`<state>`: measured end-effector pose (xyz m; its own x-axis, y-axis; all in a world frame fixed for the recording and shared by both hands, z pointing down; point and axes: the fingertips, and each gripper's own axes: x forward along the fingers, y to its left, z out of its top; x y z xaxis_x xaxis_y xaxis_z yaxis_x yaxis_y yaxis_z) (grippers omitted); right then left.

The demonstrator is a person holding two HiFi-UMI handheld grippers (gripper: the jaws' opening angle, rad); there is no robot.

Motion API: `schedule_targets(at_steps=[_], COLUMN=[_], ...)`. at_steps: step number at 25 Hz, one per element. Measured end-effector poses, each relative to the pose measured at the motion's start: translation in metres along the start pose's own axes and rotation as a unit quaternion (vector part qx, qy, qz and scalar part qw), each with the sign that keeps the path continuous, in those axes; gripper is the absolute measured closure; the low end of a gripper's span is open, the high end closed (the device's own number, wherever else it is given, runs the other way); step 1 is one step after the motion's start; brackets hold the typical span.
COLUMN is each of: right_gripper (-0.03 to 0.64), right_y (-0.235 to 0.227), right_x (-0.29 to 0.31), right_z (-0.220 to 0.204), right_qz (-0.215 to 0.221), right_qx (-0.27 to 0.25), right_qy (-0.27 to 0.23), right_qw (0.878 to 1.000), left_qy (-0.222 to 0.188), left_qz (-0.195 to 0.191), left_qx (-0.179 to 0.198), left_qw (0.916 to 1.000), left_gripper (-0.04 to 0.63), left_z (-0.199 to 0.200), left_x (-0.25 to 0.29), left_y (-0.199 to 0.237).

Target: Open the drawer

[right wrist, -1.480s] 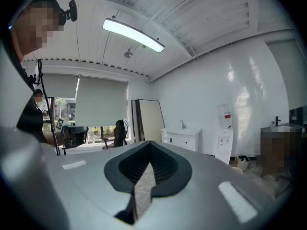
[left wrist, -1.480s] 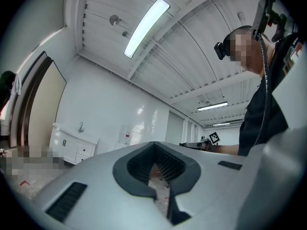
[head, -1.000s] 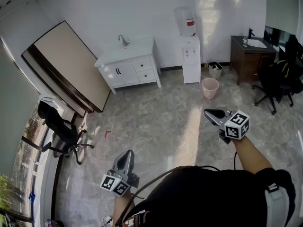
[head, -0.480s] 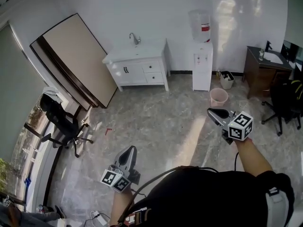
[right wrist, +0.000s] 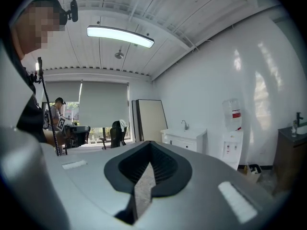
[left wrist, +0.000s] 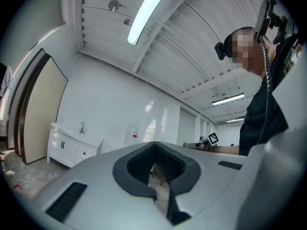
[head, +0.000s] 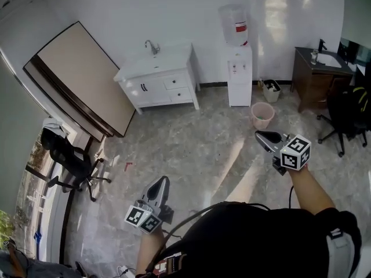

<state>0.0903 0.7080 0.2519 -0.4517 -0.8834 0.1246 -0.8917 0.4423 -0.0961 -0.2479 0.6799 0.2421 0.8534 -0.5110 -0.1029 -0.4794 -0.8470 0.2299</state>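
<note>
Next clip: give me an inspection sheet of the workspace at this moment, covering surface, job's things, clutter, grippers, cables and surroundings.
Surface: marbled floor; no worktable seen.
Job's things: white sink cabinet against the far wall, its drawers closed; both grippers far from it.
Clutter: pink bin; small red scrap on the floor.
Grippers: left gripper and right gripper, jaws shut, nothing between them.
Cables: black cable across the person's front.
Surroundings: water dispenser, dark cabinet, office chair, board leaning on the wall.
</note>
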Motion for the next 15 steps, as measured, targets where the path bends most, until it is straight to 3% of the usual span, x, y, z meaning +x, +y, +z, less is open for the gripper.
schedule_targets(at_steps=[6,15], right_gripper=[0.623,0.623], right_y=[-0.002,0.020], right_x=[0.036,0.139], right_z=[0.014,0.052], right_qz=[-0.032,-0.061], right_qx=[-0.018,-0.018], right_qy=[0.003,-0.014], right_qw=[0.999,0.998], left_qy=[-0.004,-0.005], left_qz=[-0.032,-0.067], left_qx=[-0.012,0.000], left_qw=[0.9994,0.9978], left_gripper=[0.595,0.595], left_z=[0.005,0.058], left_x=[0.020,0.022], left_y=[0.056,0.169])
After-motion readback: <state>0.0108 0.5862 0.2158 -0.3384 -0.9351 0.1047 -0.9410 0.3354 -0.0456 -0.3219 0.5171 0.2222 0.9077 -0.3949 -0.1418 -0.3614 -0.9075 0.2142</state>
